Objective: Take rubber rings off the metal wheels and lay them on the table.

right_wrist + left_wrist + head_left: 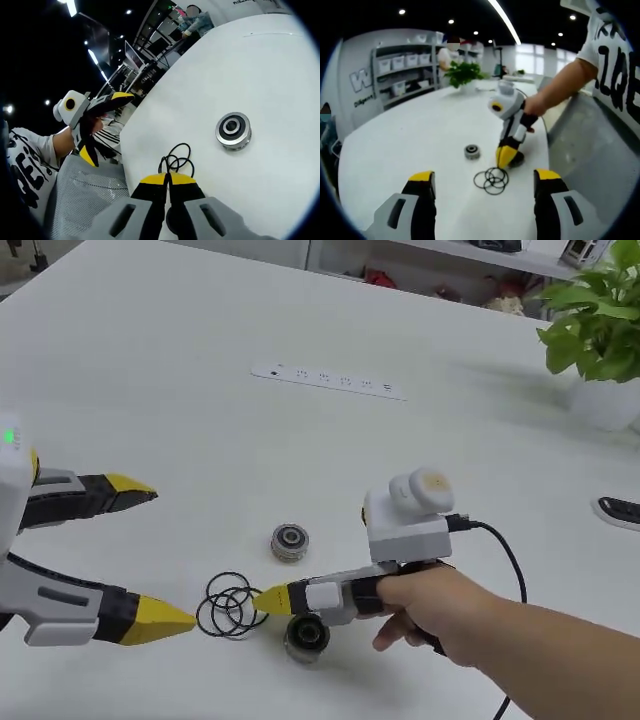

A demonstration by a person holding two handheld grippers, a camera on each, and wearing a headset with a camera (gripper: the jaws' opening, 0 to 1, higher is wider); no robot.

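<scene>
Low, R hand-held gripper (262, 600) (jaws together)

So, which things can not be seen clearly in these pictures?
- Head view: the near wheel is half under the right claw, which hides whether a ring sits on it.
- Right gripper view: the shut claw covers the near end of the rubber rings; a pinch cannot be confirmed.
- All views: the rings overlap and are small; their count is unclear.
</scene>
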